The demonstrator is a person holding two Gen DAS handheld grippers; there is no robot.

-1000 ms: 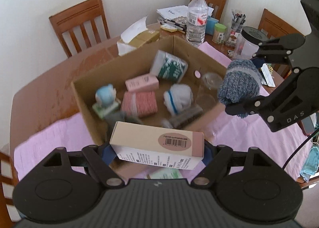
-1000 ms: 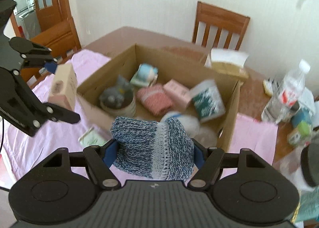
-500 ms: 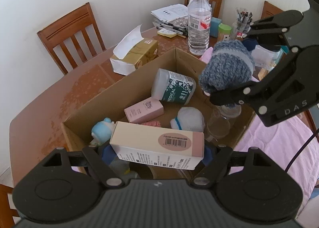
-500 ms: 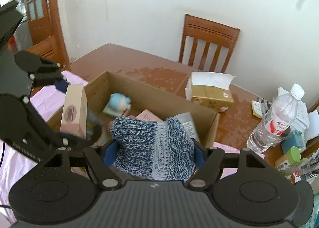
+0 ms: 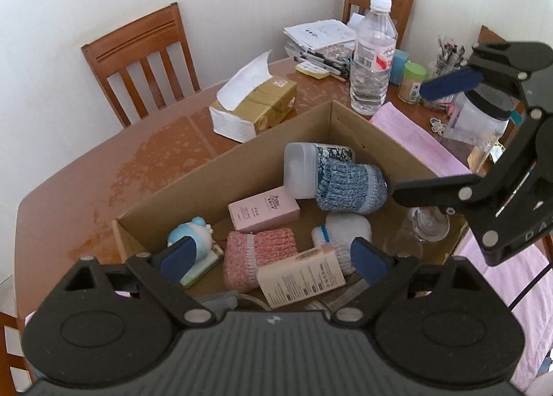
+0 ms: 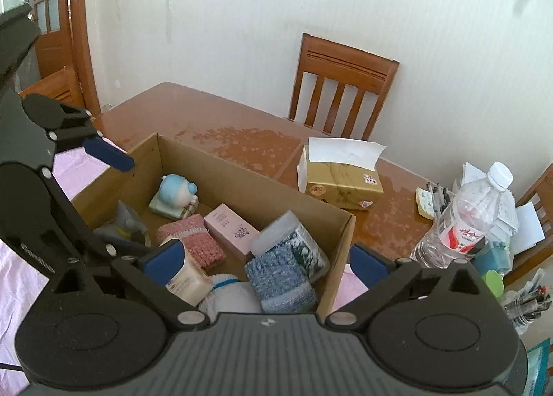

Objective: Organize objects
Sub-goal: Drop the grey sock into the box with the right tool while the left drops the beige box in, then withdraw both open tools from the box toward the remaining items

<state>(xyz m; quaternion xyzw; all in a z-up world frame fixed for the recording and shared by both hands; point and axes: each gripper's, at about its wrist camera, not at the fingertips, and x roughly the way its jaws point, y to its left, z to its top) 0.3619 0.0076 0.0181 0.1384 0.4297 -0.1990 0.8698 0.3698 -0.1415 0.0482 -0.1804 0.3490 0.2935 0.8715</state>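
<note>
Little can be read from here. The right gripper [image 5: 408, 140] has the letters "DA" on its black frame, cut off at the picture's edge. The pink carton [image 5: 263, 211] in the cardboard box [image 5: 349, 122] bears print too small to read, as do the beige carton [image 5: 300, 280] and the water bottle [image 5: 371, 60] label.

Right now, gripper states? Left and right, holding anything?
Left gripper: open, jaws just opened, beige carton lies loose in the cardboard box.
Right gripper: open, jaws just opened, blue knit sock dropped in the box.
</note>
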